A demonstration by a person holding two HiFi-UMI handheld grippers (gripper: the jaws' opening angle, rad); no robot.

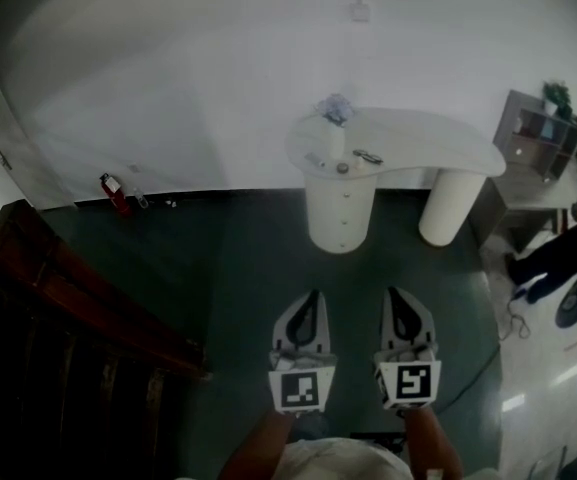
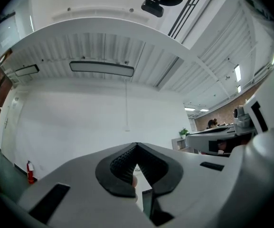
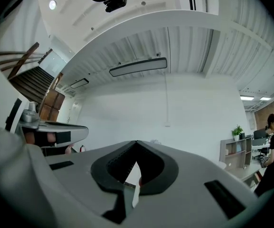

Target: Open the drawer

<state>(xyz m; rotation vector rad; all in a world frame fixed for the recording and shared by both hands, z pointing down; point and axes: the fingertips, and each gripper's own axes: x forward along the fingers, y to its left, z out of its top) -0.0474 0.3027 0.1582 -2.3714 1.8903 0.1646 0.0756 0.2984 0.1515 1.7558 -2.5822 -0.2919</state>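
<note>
Drawer stack [image 1: 341, 208] sits in the round pedestal under the white worktop [image 1: 418, 146], near the far wall, fronts flush shut. Bare dark floor [image 1: 258, 258] runs from it to both claws, which are well apart from it. Wooden staircase [image 1: 78, 308] hems the left edge; a person [image 1: 558, 253] stands at the right. Left claw [image 1: 314, 296] and right claw [image 1: 393, 293]: jaws together, nothing between them, touching nothing.

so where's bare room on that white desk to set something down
Right half of the desk is bare, from the small dark item to the end above the round leg. Crowded: the left end above the drawers.
</note>
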